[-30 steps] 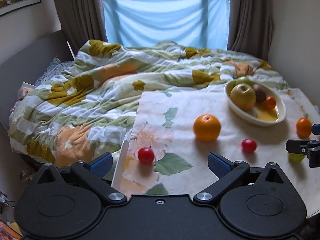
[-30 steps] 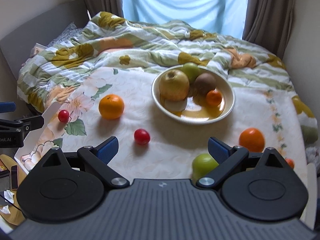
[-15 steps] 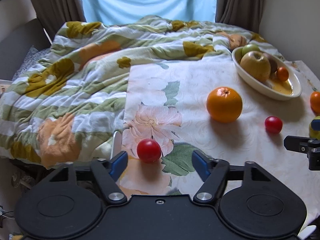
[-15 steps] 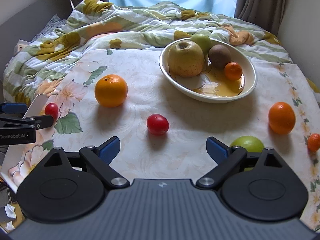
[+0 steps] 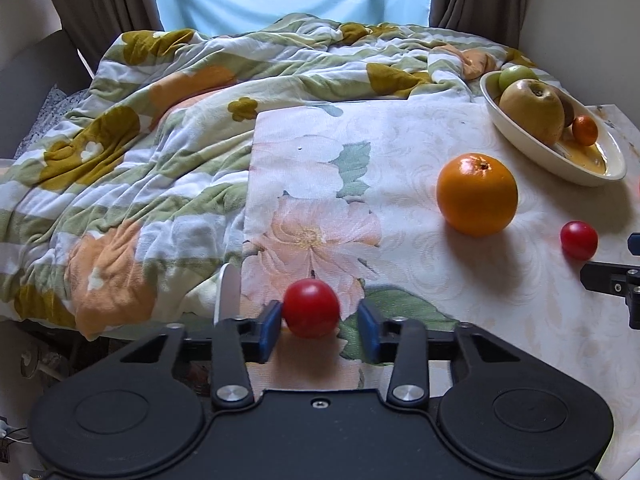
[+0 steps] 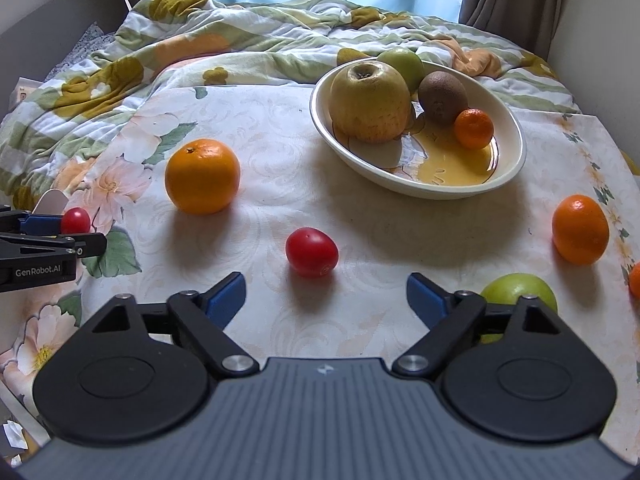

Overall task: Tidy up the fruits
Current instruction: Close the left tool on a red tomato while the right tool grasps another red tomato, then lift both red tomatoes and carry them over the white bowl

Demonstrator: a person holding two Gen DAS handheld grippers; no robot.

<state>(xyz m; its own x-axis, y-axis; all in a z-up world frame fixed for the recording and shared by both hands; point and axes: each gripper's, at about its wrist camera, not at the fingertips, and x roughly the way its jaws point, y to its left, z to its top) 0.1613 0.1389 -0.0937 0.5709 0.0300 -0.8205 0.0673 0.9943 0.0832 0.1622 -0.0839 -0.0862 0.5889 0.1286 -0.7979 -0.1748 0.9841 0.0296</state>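
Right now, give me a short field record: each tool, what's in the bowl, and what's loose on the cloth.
left tool: closing around a cherry tomato; left pad touching, gap at right pad
right tool: closing, nothing between pads; second cherry tomato just ahead
bowl: yellow apple, green apple, kiwi, small mandarin
loose on cloth: large orange, another orange, green apple at right
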